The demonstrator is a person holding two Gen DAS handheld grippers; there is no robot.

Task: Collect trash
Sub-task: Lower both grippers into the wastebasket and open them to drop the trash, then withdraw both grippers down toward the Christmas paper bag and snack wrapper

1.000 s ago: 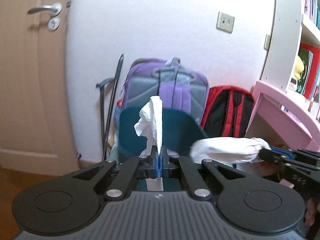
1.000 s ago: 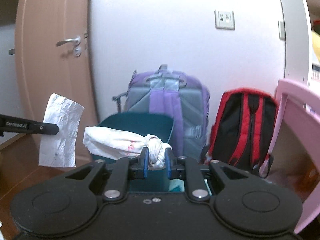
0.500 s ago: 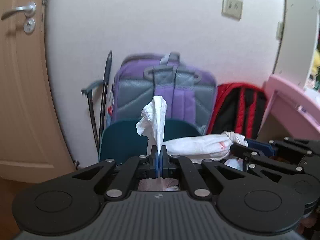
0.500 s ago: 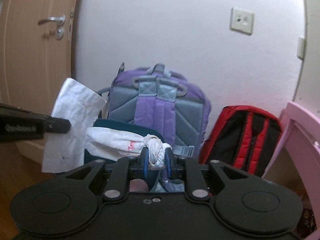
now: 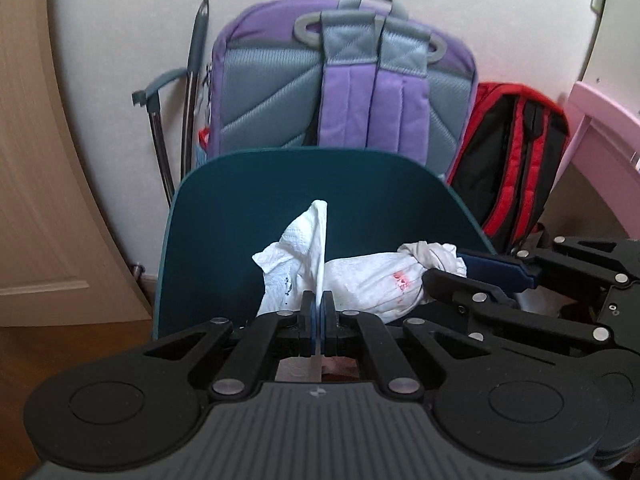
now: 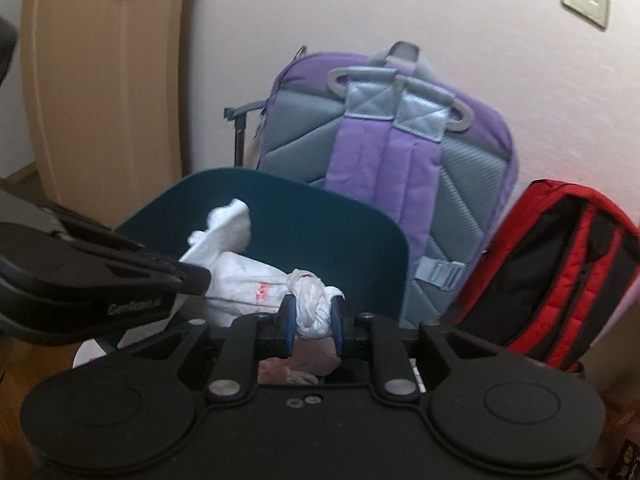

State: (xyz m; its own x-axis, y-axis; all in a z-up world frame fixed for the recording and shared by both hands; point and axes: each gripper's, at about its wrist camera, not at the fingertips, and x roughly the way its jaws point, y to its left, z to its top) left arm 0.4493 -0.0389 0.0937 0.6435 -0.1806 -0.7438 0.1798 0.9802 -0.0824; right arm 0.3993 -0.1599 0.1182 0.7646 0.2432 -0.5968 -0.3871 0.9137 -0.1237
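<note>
Here, your left gripper (image 5: 317, 312) pinched a tissue (image 5: 296, 264); your right gripper's (image 6: 313, 322) jaws were opening around a knotted bag (image 6: 256, 286) over the teal bin (image 5: 248, 216).

Wrist views angled down, sharing bin (image 5: 240, 216)

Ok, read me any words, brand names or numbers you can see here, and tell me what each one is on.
White lettering on the side of the left gripper, in the right wrist view: too blurred to read for certain.
Red marks on the tied white bag: smudged, not readable.
Nothing else carries text.
</note>
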